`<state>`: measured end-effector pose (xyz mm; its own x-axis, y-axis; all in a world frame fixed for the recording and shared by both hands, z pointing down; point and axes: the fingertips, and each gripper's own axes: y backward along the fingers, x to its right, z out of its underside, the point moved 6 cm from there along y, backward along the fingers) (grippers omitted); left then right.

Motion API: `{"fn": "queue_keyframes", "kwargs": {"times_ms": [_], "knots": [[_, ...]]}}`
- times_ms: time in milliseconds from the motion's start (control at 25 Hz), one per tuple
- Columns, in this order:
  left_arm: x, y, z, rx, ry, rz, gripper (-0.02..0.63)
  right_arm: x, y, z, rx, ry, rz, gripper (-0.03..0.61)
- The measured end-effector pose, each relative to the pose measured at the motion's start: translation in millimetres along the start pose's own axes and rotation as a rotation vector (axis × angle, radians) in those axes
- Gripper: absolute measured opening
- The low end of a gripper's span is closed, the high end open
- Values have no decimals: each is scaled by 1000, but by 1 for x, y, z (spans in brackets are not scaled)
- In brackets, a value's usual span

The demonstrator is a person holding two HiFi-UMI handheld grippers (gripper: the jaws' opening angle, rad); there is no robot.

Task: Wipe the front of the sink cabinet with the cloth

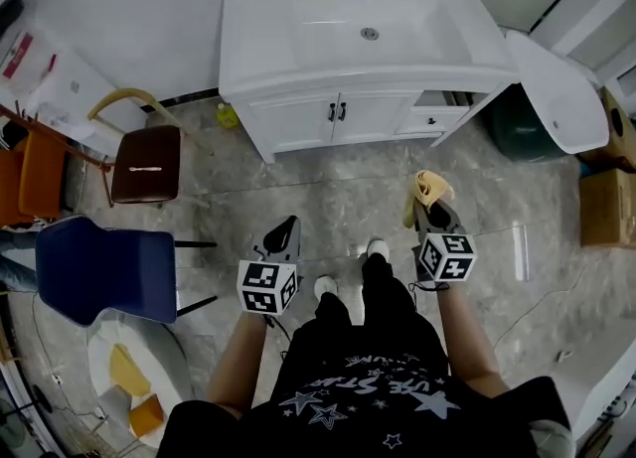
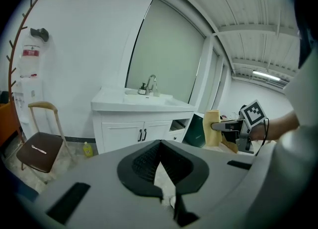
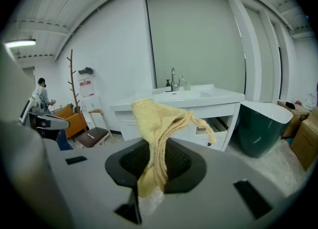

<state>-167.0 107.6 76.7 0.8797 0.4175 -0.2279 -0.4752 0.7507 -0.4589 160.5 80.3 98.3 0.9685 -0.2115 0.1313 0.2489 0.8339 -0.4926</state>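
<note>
The cloth (image 3: 158,123), yellow and bunched, is pinched in your right hand-held gripper (image 1: 434,212). Its jaws are closed on the fabric. A fold stands up above the tips and a loose end hangs down between the jaws, so the cloth hides the fingertips themselves. Your left hand-held gripper (image 2: 160,146) carries nothing. Its jaws are drawn together, meet at the tips, and leave only a thin pale wedge lower down.

The sink cabinet (image 1: 338,116) stands straight ahead of both hand-held grippers and well apart from them. Its white front faces you, with two doors carrying dark handles. The cloth is not touching it. Ahead and to the right of the right hand-held gripper, the cabinet's right section is open, and its contents are too small to make out.

A small yellow bottle (image 1: 228,115) sits on the floor at the cabinet's left foot, and its label cannot be read. Further right of the right hand-held gripper is a dark green tub (image 3: 261,128), partly covered by a white oval panel. A brown chair (image 1: 146,164) stands to the left of the left hand-held gripper. Beyond it, a white dispenser (image 1: 40,69) bears a red label whose writing is too blurred to read.
</note>
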Motion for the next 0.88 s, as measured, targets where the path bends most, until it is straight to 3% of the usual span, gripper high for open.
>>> {"fn": "queue_keyframes", "kwargs": {"times_ms": [320, 560, 720, 880], "knots": [[-15, -36, 11, -35, 59, -22, 17, 4, -71, 8, -59, 19, -48, 79], [-32, -107, 16, -60, 49, -51, 15, 30, -158, 28, -110, 61, -78, 78], [-55, -164, 20, 1, 56, -74, 17, 38, -222, 35, -68, 114, -138, 80], [-87, -227, 51, 13, 66, -154, 15, 45, -288, 47, 19, 131, -202, 80]]}}
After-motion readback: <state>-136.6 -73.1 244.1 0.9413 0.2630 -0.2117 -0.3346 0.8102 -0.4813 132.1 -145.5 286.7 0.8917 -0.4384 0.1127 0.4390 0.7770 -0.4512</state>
